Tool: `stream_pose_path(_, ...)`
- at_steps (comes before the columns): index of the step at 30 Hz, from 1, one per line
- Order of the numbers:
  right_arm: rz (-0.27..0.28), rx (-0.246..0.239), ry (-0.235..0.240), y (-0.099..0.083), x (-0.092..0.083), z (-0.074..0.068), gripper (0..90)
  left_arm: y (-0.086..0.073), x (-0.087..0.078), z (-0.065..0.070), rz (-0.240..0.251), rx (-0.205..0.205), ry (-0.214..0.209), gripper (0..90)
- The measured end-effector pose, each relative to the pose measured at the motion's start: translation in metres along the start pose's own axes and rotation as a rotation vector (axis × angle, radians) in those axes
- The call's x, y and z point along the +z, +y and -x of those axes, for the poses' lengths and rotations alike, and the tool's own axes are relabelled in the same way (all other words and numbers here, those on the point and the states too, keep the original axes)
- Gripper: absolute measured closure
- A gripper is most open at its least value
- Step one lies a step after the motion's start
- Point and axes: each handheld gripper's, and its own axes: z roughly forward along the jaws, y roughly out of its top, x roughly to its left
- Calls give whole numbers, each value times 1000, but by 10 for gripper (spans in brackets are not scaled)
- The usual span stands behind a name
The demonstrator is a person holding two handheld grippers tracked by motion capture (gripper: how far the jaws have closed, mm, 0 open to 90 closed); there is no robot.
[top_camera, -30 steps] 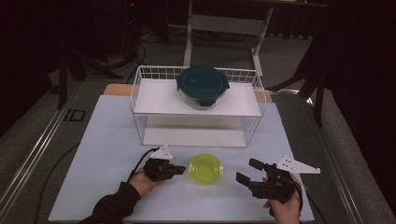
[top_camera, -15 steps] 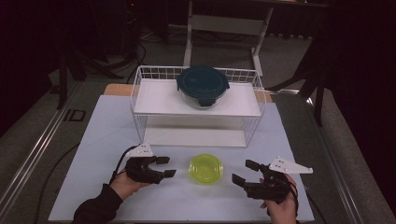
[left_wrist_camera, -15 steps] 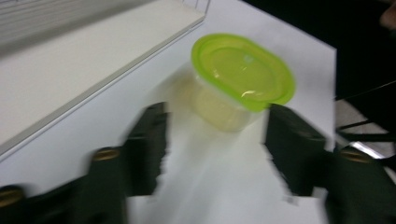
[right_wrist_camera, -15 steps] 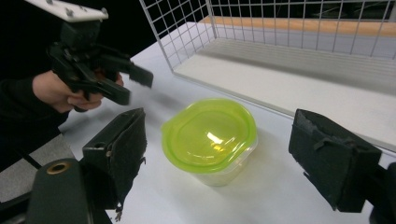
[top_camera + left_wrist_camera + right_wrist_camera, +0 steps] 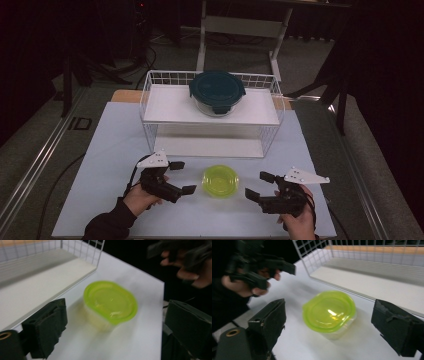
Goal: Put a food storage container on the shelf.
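Note:
A small clear container with a yellow-green lid point(image 5: 220, 180) sits on the white table top near the front, between both hands. My left gripper point(image 5: 183, 177) is just left of it and a little above the table, apart from it. Its jaws have just been opening and hold nothing. In the left gripper view the container point(image 5: 110, 303) lies ahead of the wide-spread pads point(image 5: 50, 327). My right gripper point(image 5: 256, 185) stands open to the container's right, not touching it. The right gripper view has the container point(image 5: 329, 312) ahead of its own pads point(image 5: 270, 322).
A white wire rack point(image 5: 150, 100) stands behind the container. On its upper shelf rests a round glass container with a dark teal lid point(image 5: 217, 91). The table's front edge point(image 5: 200, 236) runs close below both hands. The other hand with its gripper point(image 5: 262, 267) is at the upper left of the right gripper view.
My left gripper, shut at the container's left edge a second ago, has drawn back to the left, risen a little and opened. The container and the right gripper have stayed put.

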Motion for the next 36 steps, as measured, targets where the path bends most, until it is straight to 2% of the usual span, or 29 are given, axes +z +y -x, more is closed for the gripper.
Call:
stream_pose_path(2,-24,-27,-11,2,4,-2,98,4,2,2,26,11,33,49)
stream_pose_path(3,-33,-37,-25,2,5,-3,98,6,3,2,34,-2,24,49)
stream_pose_path(4,-36,-30,-43,3,7,-3,98,8,5,3,37,-9,30,49)
stream_pose_path(6,-43,-8,-30,5,10,-1,99,11,9,2,38,-38,19,47)
stream_pose_path(9,-70,36,-28,7,14,5,141,12,19,0,-15,-88,21,50)
stream_pose_path(11,-100,55,-23,7,18,10,154,11,26,-4,-39,-138,-15,79)
stream_pose_path(14,-135,92,-29,6,23,17,202,6,36,-10,-83,-185,-12,116)
stream_pose_path(15,-141,96,-38,5,25,19,222,5,38,-12,-97,-218,-10,139)
stream_pose_path(16,-141,96,-38,5,25,19,222,5,38,-12,-97,-218,-10,164)
stream_pose_path(17,-166,137,-36,3,30,24,265,1,43,-19,-123,-288,10,187)
stream_pose_path(18,-171,149,-40,3,32,26,279,-1,46,-24,-126,-343,10,228)
stream_pose_path(19,-184,180,-19,2,35,30,282,-3,46,-28,-126,-374,15,255)
stream_pose_path(21,-204,232,-12,1,40,36,325,-6,48,-34,-134,-434,22,333)
stream_pose_path(22,-204,232,-12,1,40,36,325,-6,48,-34,-134,-434,22,340)
stream_pose_path(23,-213,251,-6,0,41,38,339,-7,49,-37,-140,-462,35,340)
stream_pose_path(24,-226,286,-6,-1,45,42,381,-8,50,-38,-141,-472,30,396)
stream_pose_path(25,-232,302,-2,-1,47,43,391,-9,50,-38,-143,-485,31,409)
stream_pose_path(26,-247,352,-1,-3,51,47,412,-10,51,-39,-154,-491,39,462)
stream_pose_path(28,-247,352,-1,-3,51,47,412,-11,51,-39,-155,-505,22,465)
stream_pose_path(29,-258,373,11,-4,54,49,413,-12,53,-39,-166,-516,7,465)
stream_pose_path(30,-282,425,17,-6,59,51,429,-13,53,-39,-168,-523,-3,499)
stream_pose_path(31,-291,439,20,-6,62,51,434,-13,53,-39,-167,-527,-4,515)
stream_pose_path(32,-297,453,17,-7,64,51,442,-14,54,-39,-161,-533,-22,536)
stream_pose_path(35,-311,467,8,-8,67,51,457,-15,56,-39,-171,-531,-30,560)
stream_pose_path(36,-319,476,4,-8,70,50,470,-15,56,-39,-171,-534,-34,597)
